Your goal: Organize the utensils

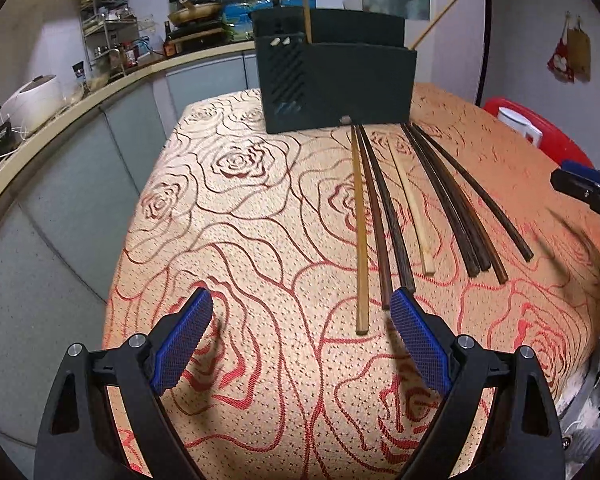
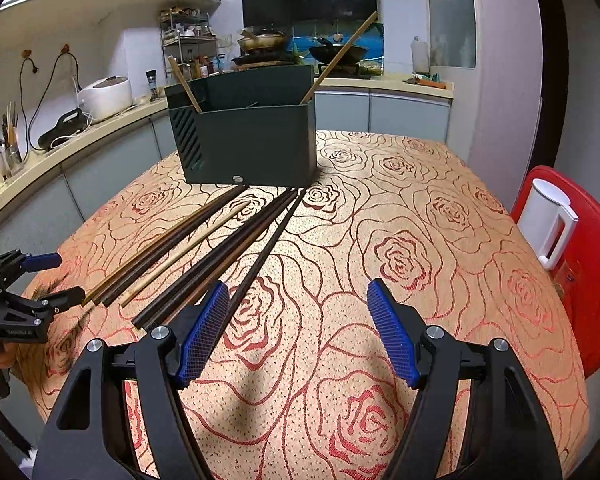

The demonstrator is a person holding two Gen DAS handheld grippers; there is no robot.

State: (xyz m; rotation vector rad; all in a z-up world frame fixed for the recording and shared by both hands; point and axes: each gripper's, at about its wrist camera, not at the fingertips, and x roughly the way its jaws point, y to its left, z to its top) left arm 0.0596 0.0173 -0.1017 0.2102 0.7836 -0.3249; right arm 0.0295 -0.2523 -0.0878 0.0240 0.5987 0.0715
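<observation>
Wooden chopsticks (image 1: 384,216) lay so tightly packed that my wide-open, empty left gripper (image 1: 300,344) and right gripper (image 2: 296,332) risked snagging two.

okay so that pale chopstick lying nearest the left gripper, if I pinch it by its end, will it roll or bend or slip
The pale chopstick looks square-edged, so it probably won't roll. It seems to be stiff wood, so it should lift without sagging, though its far tip may dip when gripped at the end. Being thin and flat on the patterned tablecloth, it may skid before the open left gripper closes.
</observation>
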